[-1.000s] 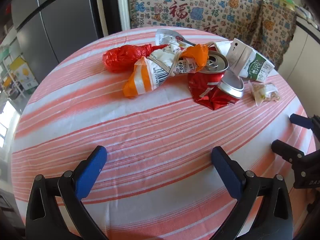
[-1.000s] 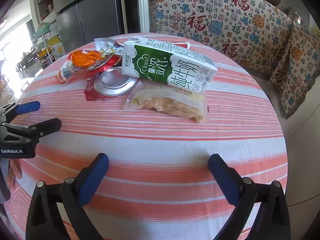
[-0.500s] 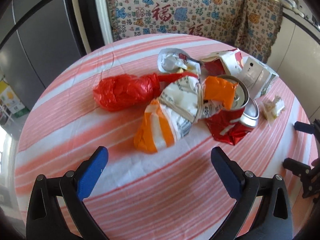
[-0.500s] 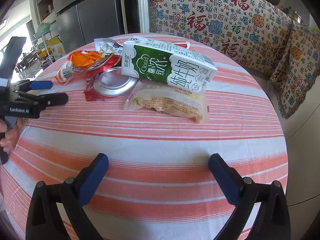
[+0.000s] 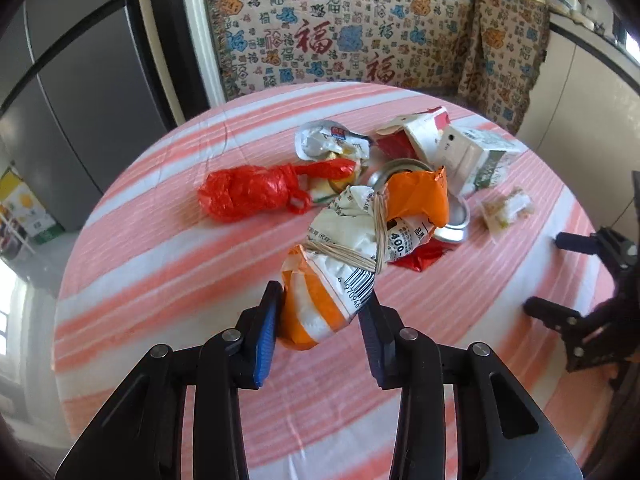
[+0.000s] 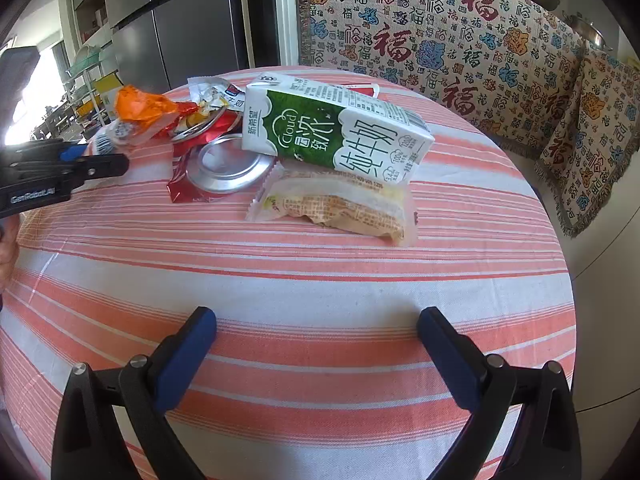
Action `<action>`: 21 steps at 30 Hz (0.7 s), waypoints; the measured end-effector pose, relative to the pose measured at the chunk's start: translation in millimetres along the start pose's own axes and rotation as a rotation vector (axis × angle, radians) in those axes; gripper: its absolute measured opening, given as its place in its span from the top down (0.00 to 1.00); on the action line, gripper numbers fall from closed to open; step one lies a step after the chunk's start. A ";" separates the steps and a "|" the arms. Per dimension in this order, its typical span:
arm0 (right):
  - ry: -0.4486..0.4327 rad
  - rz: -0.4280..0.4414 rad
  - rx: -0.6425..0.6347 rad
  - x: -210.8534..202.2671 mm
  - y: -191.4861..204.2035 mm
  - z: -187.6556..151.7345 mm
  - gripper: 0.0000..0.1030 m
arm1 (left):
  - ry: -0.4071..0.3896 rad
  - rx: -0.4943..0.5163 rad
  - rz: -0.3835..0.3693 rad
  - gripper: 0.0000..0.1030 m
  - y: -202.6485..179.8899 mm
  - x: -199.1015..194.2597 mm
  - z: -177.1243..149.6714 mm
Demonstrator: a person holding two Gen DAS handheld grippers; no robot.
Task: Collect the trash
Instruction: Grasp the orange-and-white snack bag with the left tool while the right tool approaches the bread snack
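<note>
The orange-and-white snack bag (image 5: 340, 264), the one tied up with rubber bands, is clamped at its near end between the blue pads of the left gripper (image 5: 320, 320). Just past the bag, a crushed red can (image 5: 424, 248), a red plastic bag (image 5: 248, 194) and a milk carton (image 5: 476, 156) are piled on the striped tablecloth (image 5: 160, 264). The right gripper (image 6: 316, 346) is held wide apart, nothing in it, with a clear snack wrapper (image 6: 336, 210) lying straight ahead.

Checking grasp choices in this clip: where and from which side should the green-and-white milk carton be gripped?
Grip the milk carton across its two long flat faces at mid-body, coming from the open right gripper side. It lies tilted against the crushed can, with the clear snack wrapper in front.
</note>
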State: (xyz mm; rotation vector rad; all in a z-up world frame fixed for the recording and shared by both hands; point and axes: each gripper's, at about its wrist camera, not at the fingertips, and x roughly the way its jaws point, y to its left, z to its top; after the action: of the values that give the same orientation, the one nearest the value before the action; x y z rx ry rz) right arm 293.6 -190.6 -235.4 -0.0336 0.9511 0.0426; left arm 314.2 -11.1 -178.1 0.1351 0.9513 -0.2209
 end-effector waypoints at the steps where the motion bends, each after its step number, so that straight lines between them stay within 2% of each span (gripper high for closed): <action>1: 0.000 0.000 0.000 0.0 0.0 0.0 0.00 | 0.030 -0.038 -0.031 0.63 2.2 -5.6 -6.9; 4: 0.000 0.000 0.000 0.1 -0.1 0.1 0.00 | 0.101 -0.157 -0.165 0.63 8.5 -18.9 -27.9; 6: 0.000 0.000 0.000 0.1 -0.2 0.1 0.00 | 0.125 -0.214 -0.208 0.63 14.3 -22.1 -38.4; 11: 0.000 0.000 0.001 0.2 -0.4 0.1 0.00 | 0.138 -0.289 -0.174 0.62 35.6 -18.7 -45.0; 13: 0.000 0.000 0.001 0.2 -0.5 0.1 0.00 | 0.130 -0.335 -0.185 0.59 47.4 -17.6 -43.4; 17: 0.000 0.001 0.001 0.1 -0.3 0.2 0.00 | 0.115 -0.364 -0.157 0.53 59.7 -13.9 -41.8; 19: -0.001 0.001 0.001 0.2 -0.4 0.1 0.00 | 0.105 -0.356 -0.165 0.46 61.5 -13.1 -41.4; 21: -0.001 0.001 0.001 0.0 0.0 0.4 0.00 | 0.075 -0.334 -0.185 0.25 59.4 -14.7 -40.9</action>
State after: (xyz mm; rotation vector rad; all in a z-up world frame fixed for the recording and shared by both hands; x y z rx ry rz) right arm 293.9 -190.6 -235.2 -0.0323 0.9505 0.0426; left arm 288.3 56.9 -188.5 -0.2542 1.0635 -0.2253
